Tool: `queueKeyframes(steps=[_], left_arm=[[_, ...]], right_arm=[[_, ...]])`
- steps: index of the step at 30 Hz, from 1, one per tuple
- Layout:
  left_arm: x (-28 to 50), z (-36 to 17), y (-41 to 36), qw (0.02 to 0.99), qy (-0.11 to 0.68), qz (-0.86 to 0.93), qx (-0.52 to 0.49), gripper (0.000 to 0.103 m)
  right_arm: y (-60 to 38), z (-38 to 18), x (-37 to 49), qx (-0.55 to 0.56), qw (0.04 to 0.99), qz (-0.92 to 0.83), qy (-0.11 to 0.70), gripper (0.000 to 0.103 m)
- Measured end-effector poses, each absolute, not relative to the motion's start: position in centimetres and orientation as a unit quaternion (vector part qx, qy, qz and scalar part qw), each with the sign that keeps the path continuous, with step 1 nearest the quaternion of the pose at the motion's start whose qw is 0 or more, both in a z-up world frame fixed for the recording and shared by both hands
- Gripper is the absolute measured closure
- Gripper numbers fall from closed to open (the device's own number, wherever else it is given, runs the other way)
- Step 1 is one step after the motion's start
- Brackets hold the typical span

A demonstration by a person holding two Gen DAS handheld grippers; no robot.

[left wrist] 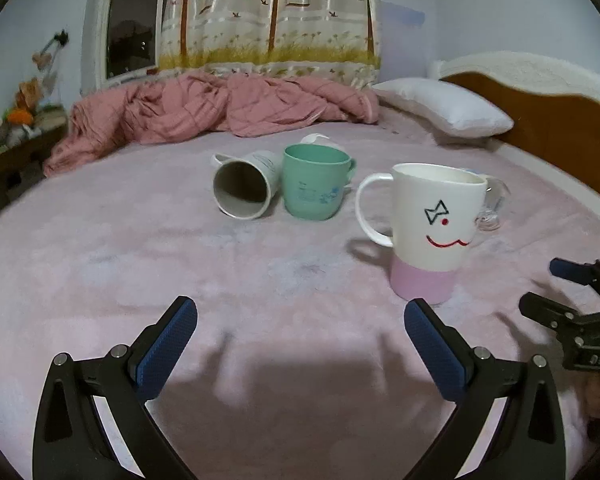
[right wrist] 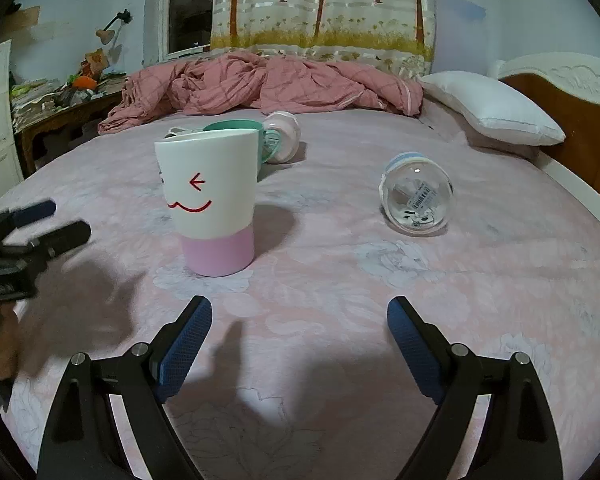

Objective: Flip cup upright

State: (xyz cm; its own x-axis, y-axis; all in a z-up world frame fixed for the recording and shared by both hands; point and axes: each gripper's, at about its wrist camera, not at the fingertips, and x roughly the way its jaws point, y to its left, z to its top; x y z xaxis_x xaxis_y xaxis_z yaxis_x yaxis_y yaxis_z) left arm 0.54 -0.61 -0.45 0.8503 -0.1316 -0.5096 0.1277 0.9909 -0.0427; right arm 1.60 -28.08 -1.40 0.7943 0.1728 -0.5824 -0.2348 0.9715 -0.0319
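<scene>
A white and pink mug with a drawn face [left wrist: 432, 236] stands upright on the pink bedsheet; it also shows in the right wrist view [right wrist: 214, 204]. A white mug [left wrist: 246, 184] lies on its side, mouth toward me, beside an upright green cup [left wrist: 316, 182]. A clear glass cup [right wrist: 418, 196] lies on its side at the right. A pale pink cup [right wrist: 285, 136] lies on its side behind the green cup [right wrist: 236, 125]. My left gripper [left wrist: 300, 320] is open and empty, low over the sheet. My right gripper [right wrist: 300, 320] is open and empty too.
A crumpled pink quilt [left wrist: 204, 112] lies at the back of the bed. A white pillow [left wrist: 444, 108] and wooden headboard [left wrist: 556, 120] are at the right. A cluttered side table [right wrist: 60, 100] stands left of the bed.
</scene>
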Motion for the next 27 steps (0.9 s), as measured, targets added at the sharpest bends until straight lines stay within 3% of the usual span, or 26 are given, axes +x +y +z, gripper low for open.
queueKeyframes(steps=[27], left_arm=[[0.3,-1.5,-1.3,0.964,0.260,-0.051,0.017,0.000]], right_arm=[[-27.9,-1.6,1.7,-0.070,0.943,0.095,0.311,0.012]])
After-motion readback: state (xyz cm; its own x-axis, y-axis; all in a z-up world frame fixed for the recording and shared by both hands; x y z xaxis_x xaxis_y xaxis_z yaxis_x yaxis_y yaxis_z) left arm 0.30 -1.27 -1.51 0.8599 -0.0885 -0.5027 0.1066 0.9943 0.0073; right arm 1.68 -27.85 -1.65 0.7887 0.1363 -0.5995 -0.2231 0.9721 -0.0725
